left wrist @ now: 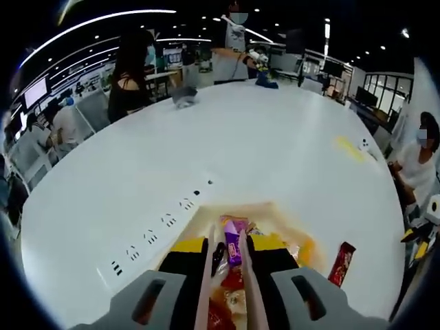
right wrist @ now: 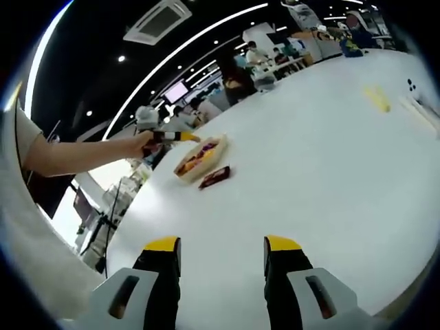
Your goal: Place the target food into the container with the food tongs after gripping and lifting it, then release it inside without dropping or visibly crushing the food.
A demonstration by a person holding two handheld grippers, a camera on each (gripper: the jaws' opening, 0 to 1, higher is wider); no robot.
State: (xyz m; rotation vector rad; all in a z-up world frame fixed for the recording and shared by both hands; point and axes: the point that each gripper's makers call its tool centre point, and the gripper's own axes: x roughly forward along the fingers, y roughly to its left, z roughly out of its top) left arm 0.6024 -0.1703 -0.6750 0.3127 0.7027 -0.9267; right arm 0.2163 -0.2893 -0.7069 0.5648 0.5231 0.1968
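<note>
The table (left wrist: 275, 151) is smooth, white and faintly glossy, catching soft ceiling light. The tongs (left wrist: 227, 275) look like pale satin metal. The purple snack (left wrist: 232, 242) and the red bar (left wrist: 342, 263) near the table's edge wear shiny plastic wrappers. The container (right wrist: 199, 157) looks like thin, glossy plastic

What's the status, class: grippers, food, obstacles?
Left gripper shut on tongs, purple snack over container. Right gripper open. Red bar beside container.

Pretty sure I'm in a big open-plan office or lab: huge white table (left wrist: 275, 158), strip lights overhead (right wrist: 192, 48), monitors (left wrist: 36, 91) and people at desks (left wrist: 65, 124) behind.
</note>
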